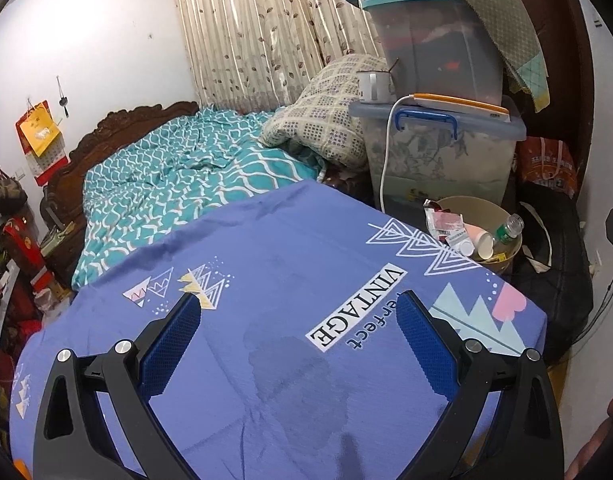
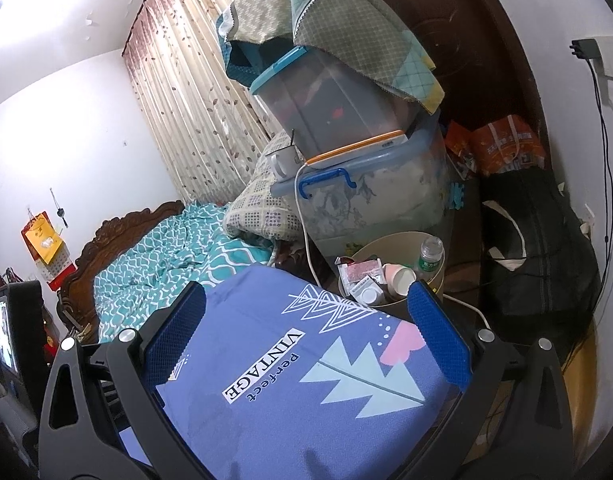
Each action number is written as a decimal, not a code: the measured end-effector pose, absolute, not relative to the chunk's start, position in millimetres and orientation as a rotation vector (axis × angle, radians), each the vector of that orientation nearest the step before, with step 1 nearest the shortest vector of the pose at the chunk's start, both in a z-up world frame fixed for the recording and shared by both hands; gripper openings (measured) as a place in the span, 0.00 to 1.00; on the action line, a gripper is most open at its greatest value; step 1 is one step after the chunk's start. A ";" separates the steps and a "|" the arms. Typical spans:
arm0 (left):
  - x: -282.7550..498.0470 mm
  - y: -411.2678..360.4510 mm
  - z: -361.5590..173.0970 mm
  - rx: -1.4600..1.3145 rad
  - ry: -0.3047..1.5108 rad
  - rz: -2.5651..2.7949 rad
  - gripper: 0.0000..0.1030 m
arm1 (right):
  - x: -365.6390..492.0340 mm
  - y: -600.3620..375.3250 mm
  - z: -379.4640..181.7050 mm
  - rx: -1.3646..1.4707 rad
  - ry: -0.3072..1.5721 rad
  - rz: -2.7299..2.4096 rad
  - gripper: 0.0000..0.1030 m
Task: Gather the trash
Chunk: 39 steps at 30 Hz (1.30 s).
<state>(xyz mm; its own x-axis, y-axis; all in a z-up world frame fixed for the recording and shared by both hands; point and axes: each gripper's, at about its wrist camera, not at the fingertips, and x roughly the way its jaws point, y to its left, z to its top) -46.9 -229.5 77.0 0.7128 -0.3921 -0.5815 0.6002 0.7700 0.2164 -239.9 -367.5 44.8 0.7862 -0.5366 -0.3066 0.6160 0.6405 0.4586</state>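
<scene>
A beige trash bin (image 1: 510, 250) stands beyond the far right corner of the blue "VINTAGE" sheet (image 1: 286, 280). It holds a red-and-white packet (image 1: 444, 220), a paper cup (image 1: 482, 240) and a clear plastic bottle (image 1: 510, 230). The bin also shows in the right wrist view (image 2: 370, 250) with the cup (image 2: 400, 278) and bottle (image 2: 430, 254). My left gripper (image 1: 302, 304) is open and empty above the sheet. My right gripper (image 2: 306, 294) is open and empty, its right finger (image 2: 438, 336) close to the bin's rim.
Stacked clear storage boxes (image 1: 438, 148) with a mug (image 1: 372, 86) and a white cable stand behind the bin. A teal patterned quilt (image 1: 178, 168) and a pillow (image 1: 326, 116) lie further up the bed. Dark bags (image 2: 542, 248) sit at the right wall.
</scene>
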 end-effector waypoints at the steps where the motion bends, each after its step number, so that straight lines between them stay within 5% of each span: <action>1: -46.4 -230.0 76.4 0.412 0.545 -0.569 0.92 | -240.1 -367.5 44.9 0.577 0.146 -0.660 0.97; 39: -42.4 -225.7 64.1 0.423 0.592 -0.595 0.92 | -232.7 -367.8 47.8 0.554 0.157 -0.646 0.97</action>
